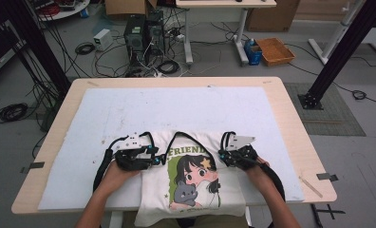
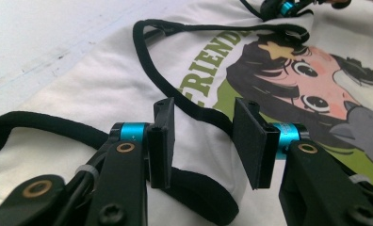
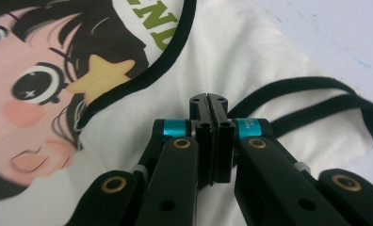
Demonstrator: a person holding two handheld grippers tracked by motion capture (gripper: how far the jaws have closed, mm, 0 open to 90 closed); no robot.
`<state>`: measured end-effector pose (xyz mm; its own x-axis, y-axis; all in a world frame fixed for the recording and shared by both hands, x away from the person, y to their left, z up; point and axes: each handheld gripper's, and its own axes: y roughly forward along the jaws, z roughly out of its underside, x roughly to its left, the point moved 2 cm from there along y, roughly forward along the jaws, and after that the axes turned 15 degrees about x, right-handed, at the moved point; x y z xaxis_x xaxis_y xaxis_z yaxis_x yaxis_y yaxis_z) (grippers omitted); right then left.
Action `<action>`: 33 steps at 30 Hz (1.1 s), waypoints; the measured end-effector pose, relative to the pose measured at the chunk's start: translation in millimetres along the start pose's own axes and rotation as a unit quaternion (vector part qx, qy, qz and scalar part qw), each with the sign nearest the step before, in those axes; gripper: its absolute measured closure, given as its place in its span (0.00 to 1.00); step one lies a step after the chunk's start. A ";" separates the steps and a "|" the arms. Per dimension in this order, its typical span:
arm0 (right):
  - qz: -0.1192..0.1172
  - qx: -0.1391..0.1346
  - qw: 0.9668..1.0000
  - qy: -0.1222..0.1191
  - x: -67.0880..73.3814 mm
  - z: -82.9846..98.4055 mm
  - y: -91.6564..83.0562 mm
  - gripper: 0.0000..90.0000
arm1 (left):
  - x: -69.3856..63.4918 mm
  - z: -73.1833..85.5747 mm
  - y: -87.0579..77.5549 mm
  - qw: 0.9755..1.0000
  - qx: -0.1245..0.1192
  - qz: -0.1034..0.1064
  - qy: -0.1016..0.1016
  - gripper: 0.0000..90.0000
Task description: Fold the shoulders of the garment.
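A white tote bag [image 1: 191, 190] printed with a cartoon girl and a grey cat lies flat near the table's front edge, hanging over it a little. Its black straps [image 1: 186, 135] loop at the top. My left gripper [image 1: 160, 159] sits low at the bag's upper left corner. In the left gripper view my left gripper [image 2: 206, 136] stands open, with a fold of white cloth [image 2: 104, 84] and a black strap [image 2: 151, 61] under the gap and no pad pressing. My right gripper [image 1: 224, 156] rests at the upper right corner. In the right gripper view my right gripper [image 3: 208, 101] is shut above the cloth [image 3: 231, 52], beside a strap loop [image 3: 307, 89].
A white foam mat [image 1: 129, 114] covers most of the wooden table [image 1: 290, 123], and the bag lies on its front part. Beyond the table, on the floor, stand computer towers [image 1: 141, 31], cables, an orange basket [image 1: 275, 51] and a black frame post [image 1: 338, 52].
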<state>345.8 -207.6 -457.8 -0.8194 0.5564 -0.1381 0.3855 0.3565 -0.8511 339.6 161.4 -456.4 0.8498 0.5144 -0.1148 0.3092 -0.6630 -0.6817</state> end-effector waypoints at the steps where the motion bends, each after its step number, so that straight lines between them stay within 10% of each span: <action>1: -0.006 -0.001 1.000 0.006 -2.5 2.3 -1.4 1.00 | 0.5 -0.1 -0.7 1.000 0.000 -0.005 -0.004 0.66; 5: -0.035 -0.006 0.999 0.027 -10.2 8.6 -7.8 1.00 | 3.5 -0.1 -5.7 1.000 -0.010 -0.016 -0.017 0.65; 11: -0.041 -0.051 0.997 0.035 -7.6 4.0 -11.3 0.68 | 1.2 -1.2 -12.3 0.999 -0.042 0.032 -0.010 0.54; 15: -0.033 -0.086 0.994 0.053 -13.4 4.6 -17.5 0.58 | 0.1 -3.3 -13.5 0.998 -0.061 0.015 -0.004 0.52; 20: 0.002 -0.174 0.979 0.108 -29.7 14.2 -34.7 0.32 | 6.3 -3.1 -24.7 0.992 -0.126 -0.019 -0.016 0.33; 26: 0.064 -0.230 0.952 0.191 -53.5 36.1 -43.2 0.22 | 22.1 8.1 -42.2 0.976 -0.196 -0.087 -0.035 0.30; 29: 0.078 -0.236 0.949 0.196 -59.8 45.6 -43.5 0.22 | 23.8 9.1 -48.9 0.970 -0.218 -0.100 -0.031 0.30; 33: 0.081 -0.240 0.947 0.198 -61.5 48.3 -46.2 0.22 | 26.8 10.3 -46.7 0.971 -0.211 -0.108 -0.036 0.30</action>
<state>357.9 -294.6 -434.5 -0.5461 0.8370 0.0343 0.7186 0.4892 -0.4942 343.4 211.7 -435.0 0.7177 0.6935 -0.0626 0.6376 -0.6907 -0.3411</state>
